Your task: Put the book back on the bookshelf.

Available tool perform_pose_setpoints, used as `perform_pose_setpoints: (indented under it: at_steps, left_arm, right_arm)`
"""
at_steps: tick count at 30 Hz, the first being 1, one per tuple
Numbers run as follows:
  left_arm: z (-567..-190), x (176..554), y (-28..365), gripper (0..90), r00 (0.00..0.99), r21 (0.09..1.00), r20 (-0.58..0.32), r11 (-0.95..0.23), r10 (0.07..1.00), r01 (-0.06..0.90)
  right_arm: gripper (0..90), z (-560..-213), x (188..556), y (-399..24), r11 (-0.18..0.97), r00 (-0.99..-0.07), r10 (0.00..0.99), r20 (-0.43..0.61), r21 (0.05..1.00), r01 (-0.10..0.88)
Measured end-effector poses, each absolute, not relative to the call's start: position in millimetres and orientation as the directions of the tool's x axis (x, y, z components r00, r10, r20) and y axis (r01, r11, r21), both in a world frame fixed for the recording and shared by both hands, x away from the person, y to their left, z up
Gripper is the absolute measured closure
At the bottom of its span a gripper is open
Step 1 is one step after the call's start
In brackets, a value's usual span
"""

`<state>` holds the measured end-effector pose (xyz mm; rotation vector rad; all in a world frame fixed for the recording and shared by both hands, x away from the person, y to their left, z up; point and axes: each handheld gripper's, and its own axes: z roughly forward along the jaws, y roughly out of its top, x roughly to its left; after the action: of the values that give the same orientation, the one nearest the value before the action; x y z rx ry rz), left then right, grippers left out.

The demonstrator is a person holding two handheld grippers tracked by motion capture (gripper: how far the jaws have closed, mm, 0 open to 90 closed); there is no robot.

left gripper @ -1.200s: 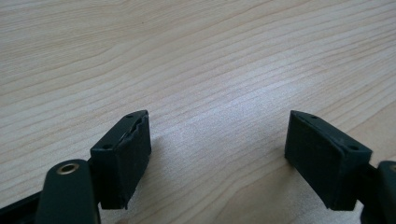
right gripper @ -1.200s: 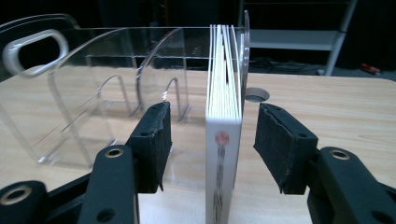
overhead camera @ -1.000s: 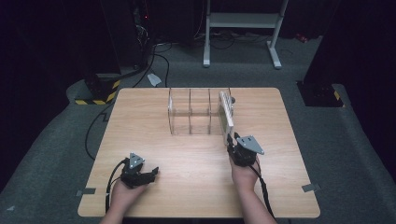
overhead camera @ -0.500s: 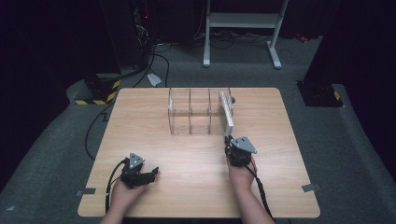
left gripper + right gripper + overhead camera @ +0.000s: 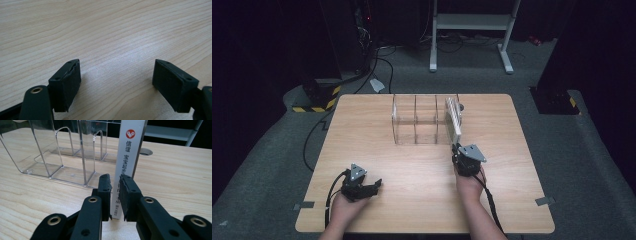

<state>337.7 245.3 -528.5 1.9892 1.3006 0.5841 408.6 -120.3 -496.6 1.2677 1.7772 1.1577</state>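
light: bright tabletop (image 5: 422, 165), dark surroundings | glare: soft sheen on wood | focus: sharp

The book (image 5: 130, 157) I grip by its white spine stands upright in the rightmost bay of the clear acrylic rack (image 5: 57, 152), red logo above black Chinese characters, its near end sticking out over the wood.

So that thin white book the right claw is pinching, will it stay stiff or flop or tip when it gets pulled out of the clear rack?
The book looks stiff: its spine stands straight above the right claw. It is probably light, being so thin. Held only near its lower end, it may lean or pivot once clear of the rack, and the glossy cover could slip.
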Motion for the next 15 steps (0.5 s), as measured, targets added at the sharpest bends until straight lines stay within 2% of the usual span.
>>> perform_pose_setpoints:
  at_steps: [15]
  left_arm:
    - [-528.4, 337.7, 245.5, 22.9, 0.401, 0.743, 0.005, -0.271, 0.916, 0.612]
  right_arm:
    - [78.2, -495.3, 412.5, -117.7, 0.129, -0.307, 0.952, -0.012, 0.923, 0.363]
